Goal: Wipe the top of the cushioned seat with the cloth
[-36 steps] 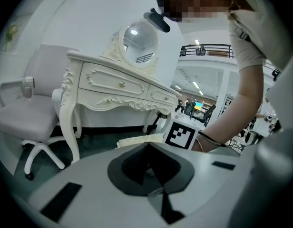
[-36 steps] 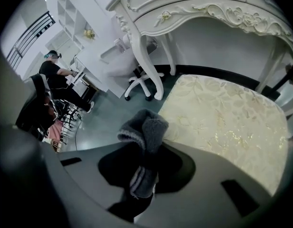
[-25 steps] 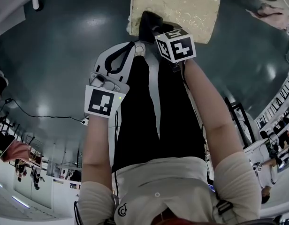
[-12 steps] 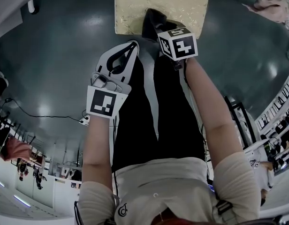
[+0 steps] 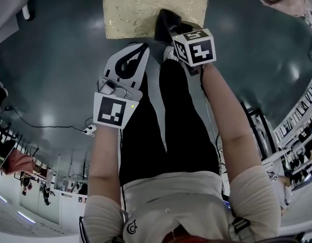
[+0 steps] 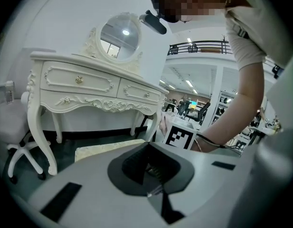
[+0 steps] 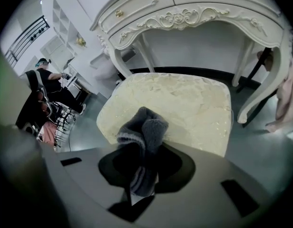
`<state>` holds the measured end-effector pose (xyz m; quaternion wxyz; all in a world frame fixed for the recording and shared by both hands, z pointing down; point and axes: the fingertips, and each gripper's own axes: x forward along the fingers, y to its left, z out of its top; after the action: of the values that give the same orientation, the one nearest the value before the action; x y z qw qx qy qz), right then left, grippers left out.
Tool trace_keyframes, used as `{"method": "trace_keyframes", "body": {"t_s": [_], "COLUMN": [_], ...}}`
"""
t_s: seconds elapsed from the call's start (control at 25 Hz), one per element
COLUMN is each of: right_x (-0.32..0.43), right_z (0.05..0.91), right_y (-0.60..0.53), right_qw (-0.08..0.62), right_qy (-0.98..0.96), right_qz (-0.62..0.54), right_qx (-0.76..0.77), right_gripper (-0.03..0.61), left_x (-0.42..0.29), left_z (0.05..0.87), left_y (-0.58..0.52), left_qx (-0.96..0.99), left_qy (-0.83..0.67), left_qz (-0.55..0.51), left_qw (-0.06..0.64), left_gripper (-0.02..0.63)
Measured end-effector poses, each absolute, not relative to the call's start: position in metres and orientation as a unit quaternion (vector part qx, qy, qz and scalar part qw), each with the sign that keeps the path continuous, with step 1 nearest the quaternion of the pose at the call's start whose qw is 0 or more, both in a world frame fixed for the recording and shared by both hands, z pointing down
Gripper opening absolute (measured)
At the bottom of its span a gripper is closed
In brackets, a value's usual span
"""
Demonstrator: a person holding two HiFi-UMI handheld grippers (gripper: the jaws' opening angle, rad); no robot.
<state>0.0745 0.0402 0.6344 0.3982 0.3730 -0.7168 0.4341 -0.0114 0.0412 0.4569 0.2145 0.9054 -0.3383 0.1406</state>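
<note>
Head view steeply down, gripper views low, facing dressing table (image 6: 80, 80), all sharing cushioned seat (image 5: 146, 9)

Dim in head view, with heavy fisheye bending at edges. Soft overhead-lamp glare on glossy dark grey floor (image 5: 54, 75). Brighter in both gripper views, black vignette all round. Lamp reflection in round white-framed mirror (image 6: 120, 34). Sharp, even light on pale cream cushioned seat (image 7: 184, 103); blurry close to lens.
</note>
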Motion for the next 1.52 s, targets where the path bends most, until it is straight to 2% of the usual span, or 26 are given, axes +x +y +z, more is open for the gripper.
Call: {"method": "trace_keyframes", "body": {"t_s": [0.52, 0.92, 1.2, 1.36, 1.52], "right_x": [0.166, 0.225, 0.21, 0.186, 0.17], "right_z": [0.635, 0.639, 0.59, 0.537, 0.483], "right_y": [0.054, 0.067, 0.073, 0.065, 0.054], "right_qw": [0.405, 0.482, 0.449, 0.405, 0.369], "right_qy": [-0.701, -0.667, -0.691, -0.717, -0.731], "right_qz": [0.435, 0.398, 0.385, 0.367, 0.339], "right_qx": [0.394, 0.405, 0.415, 0.433, 0.463], "right_gripper": [0.077, 0.069, 0.07, 0.071, 0.071], "left_x": [0.063, 0.097, 0.089, 0.069, 0.046], "left_z": [0.448, 0.445, 0.421, 0.385, 0.343], "left_y": [0.044, 0.059, 0.066, 0.053, 0.037], "left_qx": [0.919, 0.923, 0.93, 0.92, 0.922], "left_qy": [-0.304, -0.296, -0.289, -0.325, -0.335], "left_qz": [0.13, 0.129, 0.168, 0.122, 0.112], "left_qw": [0.214, 0.208, 0.152, 0.182, 0.159], "left_gripper": [0.012, 0.012, 0.012, 0.012, 0.012]}}
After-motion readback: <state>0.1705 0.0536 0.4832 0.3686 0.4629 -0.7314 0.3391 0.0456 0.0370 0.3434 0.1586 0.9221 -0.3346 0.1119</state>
